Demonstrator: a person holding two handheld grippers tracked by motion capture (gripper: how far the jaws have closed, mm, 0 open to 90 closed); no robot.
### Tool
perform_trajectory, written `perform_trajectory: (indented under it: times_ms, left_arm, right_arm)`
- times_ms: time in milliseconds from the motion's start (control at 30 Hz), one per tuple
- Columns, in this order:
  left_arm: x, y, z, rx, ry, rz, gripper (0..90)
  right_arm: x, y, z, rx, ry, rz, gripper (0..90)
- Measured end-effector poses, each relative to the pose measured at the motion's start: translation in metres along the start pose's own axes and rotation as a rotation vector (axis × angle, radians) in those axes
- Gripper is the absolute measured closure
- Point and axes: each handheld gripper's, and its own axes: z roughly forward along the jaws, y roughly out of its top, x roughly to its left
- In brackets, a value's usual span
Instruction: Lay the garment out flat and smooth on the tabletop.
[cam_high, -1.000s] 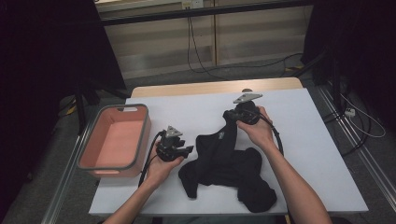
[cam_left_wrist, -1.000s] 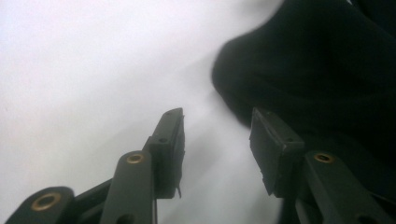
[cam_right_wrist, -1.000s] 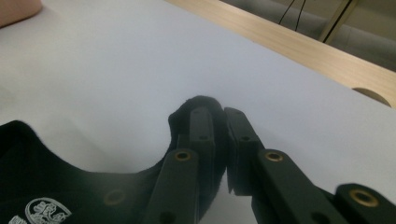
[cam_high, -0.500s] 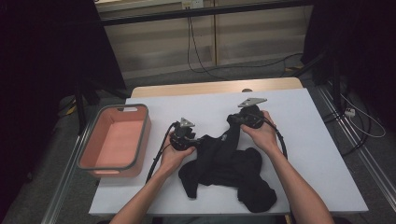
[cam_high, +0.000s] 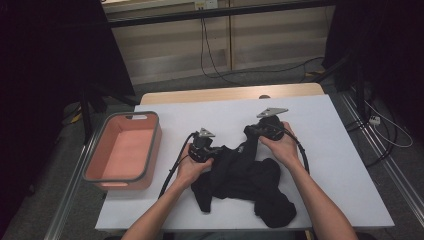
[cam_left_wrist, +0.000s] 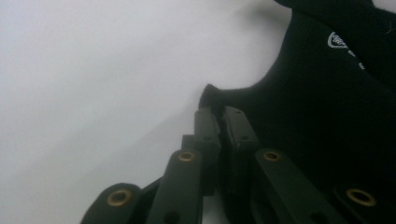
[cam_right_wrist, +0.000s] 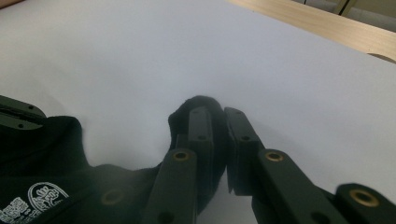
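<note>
Dim, dark surroundings; the white table (cam_high: 345, 165) is evenly lit from above; both gripper views are soft and hazy.

Bin (cam_high: 125, 150) at left, bare tabletop (cam_high: 340, 165) right

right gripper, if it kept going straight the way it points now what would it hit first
Probably nothing soon: the right gripper, shut on the black garment, points across bare white table cover toward the wooden table edge.

Left tool (cam_left_wrist: 217, 122) pinching black cloth
Its two black jaws are closed on a corner of the black garment (cam_left_wrist: 327, 116), whose white printed logo (cam_left_wrist: 337, 40) sits far right; the white desk (cam_left_wrist: 93, 84) spreads left.
</note>
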Motion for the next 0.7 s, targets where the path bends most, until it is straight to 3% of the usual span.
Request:
perform_trajectory:
  times_ms: [67,267,500,700]
  left_arm:
    - [0.003,0.000,-0.004,-0.006,0.005,-0.014,86.9]
    - [0.017,0.017,-0.034,-0.112,0.044,-0.076,87.6]
    - [0.025,0.048,-0.067,-0.219,0.083,-0.064,87.7]
    - [0.027,0.069,-0.084,-0.290,0.098,-0.077,88.1]
  right_arm:
    - [0.000,0.001,-0.004,-0.016,0.004,0.007,83.7]
    - [-0.006,0.009,-0.020,-0.078,-0.011,0.031,83.8]
    - [-0.006,0.028,-0.032,-0.159,-0.013,0.037,83.8]
    - [-0.009,0.040,-0.036,-0.214,-0.023,0.063,83.7]
